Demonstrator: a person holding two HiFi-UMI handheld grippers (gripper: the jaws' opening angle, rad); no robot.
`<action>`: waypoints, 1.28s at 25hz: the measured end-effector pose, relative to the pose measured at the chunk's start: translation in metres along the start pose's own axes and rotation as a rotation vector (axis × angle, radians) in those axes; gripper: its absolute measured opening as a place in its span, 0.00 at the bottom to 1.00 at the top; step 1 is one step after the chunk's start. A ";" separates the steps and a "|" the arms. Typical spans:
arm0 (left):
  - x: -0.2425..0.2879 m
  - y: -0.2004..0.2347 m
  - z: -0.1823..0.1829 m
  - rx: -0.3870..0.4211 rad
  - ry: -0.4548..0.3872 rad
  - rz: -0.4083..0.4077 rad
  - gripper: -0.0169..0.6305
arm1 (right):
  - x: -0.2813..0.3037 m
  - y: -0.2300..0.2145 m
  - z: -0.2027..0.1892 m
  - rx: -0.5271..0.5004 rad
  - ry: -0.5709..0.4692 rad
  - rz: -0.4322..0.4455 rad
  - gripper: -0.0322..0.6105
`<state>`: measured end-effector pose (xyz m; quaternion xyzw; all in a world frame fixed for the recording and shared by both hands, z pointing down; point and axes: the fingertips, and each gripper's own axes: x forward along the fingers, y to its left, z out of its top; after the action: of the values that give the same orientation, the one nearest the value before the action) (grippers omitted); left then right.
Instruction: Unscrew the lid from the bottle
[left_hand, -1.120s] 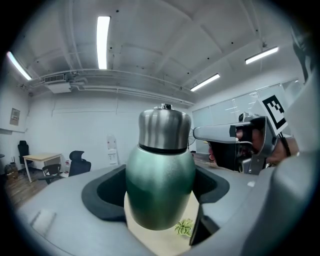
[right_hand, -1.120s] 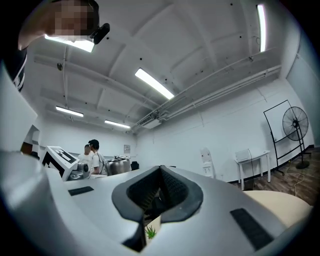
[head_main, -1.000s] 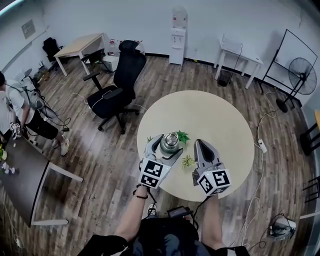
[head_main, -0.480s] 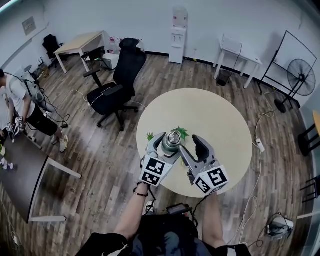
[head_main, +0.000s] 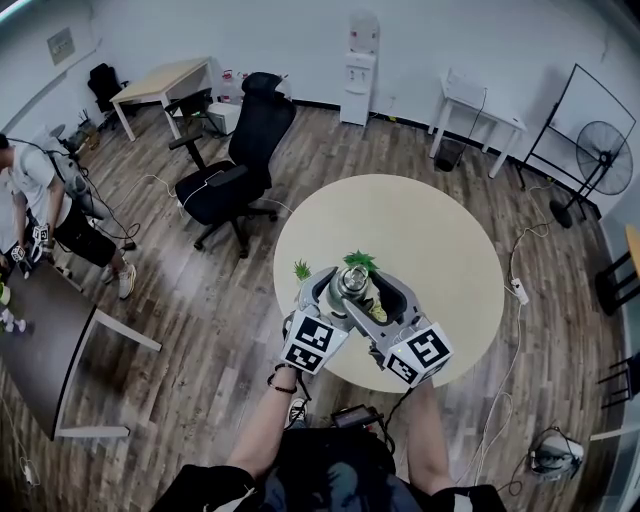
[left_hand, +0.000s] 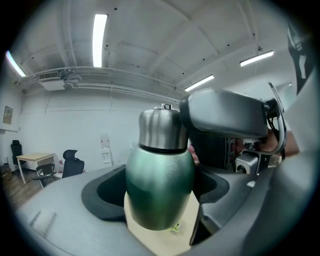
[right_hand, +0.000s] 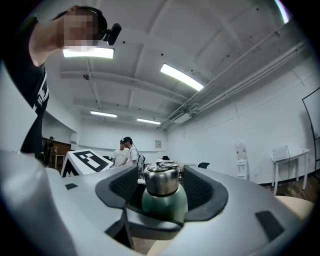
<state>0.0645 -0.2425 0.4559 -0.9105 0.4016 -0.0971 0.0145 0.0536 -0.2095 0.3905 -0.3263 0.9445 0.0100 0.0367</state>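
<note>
A green metal bottle (head_main: 349, 283) with a silver lid (left_hand: 162, 129) stands near the front edge of the round table (head_main: 430, 240). My left gripper (head_main: 335, 290) is shut on the bottle's green body (left_hand: 160, 185), one pad on each side. My right gripper (head_main: 368, 295) comes in from the right at lid height. Its jaws are opening, and the lid (right_hand: 161, 181) sits between the pads with a small gap on each side. In the left gripper view, one grey finger of the right gripper (left_hand: 225, 117) lies beside the lid.
Small green plant sprigs (head_main: 360, 262) (head_main: 301, 270) (head_main: 378, 312) lie on the table round the bottle. A black office chair (head_main: 235, 170) stands left of the table. A person (head_main: 30, 200) is at far left by a dark desk (head_main: 40, 350).
My right gripper swung left from beside the bottle, its jaws went from shut to open, and they now stand round the lid. The left gripper and bottle stayed put.
</note>
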 end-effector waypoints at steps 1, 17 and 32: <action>0.001 -0.004 0.000 0.008 0.001 -0.009 0.61 | 0.002 0.001 -0.001 -0.005 0.000 -0.001 0.49; -0.009 -0.027 0.008 0.058 -0.055 -0.314 0.61 | -0.001 0.015 0.007 -0.032 0.055 0.288 0.43; 0.019 0.000 -0.019 0.037 0.024 -0.033 0.61 | 0.023 -0.014 -0.016 -0.024 0.086 -0.040 0.50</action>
<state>0.0729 -0.2553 0.4776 -0.9154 0.3848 -0.1157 0.0248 0.0429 -0.2357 0.4050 -0.3456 0.9383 0.0068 -0.0076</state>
